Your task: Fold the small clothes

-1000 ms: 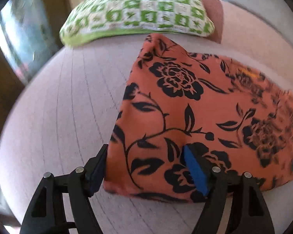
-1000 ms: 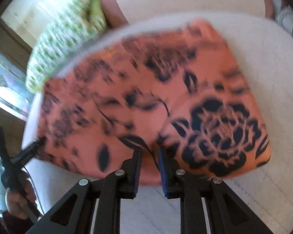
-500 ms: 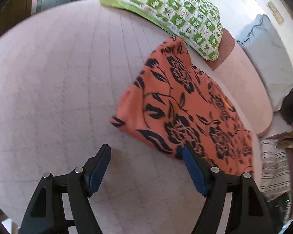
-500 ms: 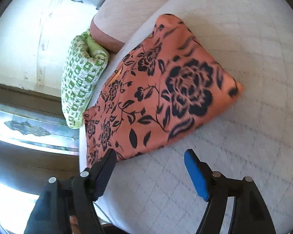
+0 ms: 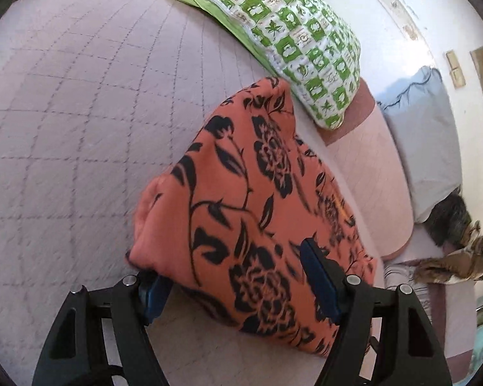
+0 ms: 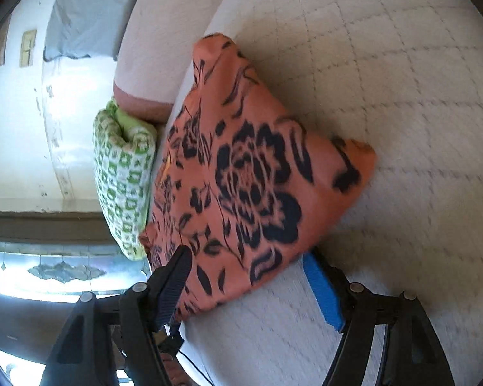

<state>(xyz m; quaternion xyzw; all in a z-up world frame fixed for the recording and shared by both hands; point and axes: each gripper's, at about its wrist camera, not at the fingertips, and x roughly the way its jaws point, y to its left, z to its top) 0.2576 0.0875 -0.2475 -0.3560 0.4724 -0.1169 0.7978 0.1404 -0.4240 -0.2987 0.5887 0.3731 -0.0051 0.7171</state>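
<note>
An orange garment with a black flower print (image 5: 254, 193) lies folded on a pale quilted bed (image 5: 80, 112). My left gripper (image 5: 238, 280) is open, its jaws straddling the garment's near end, the cloth between them. In the right wrist view the same garment (image 6: 251, 177) lies on the bed (image 6: 402, 128). My right gripper (image 6: 257, 283) is open, its jaws either side of the garment's near corner. Neither gripper pinches the cloth.
A green and white patterned pillow (image 5: 289, 38) lies just beyond the garment, also in the right wrist view (image 6: 122, 177). A pink bolster (image 5: 370, 167) and a grey-blue pillow (image 5: 425, 122) lie at the bed's head. Striped cloth (image 5: 409, 276) lies at the right edge.
The right gripper let go of the garment and opened. Both grippers drew back, then came in close to the garment's ends again, open. The garment lies folded.
</note>
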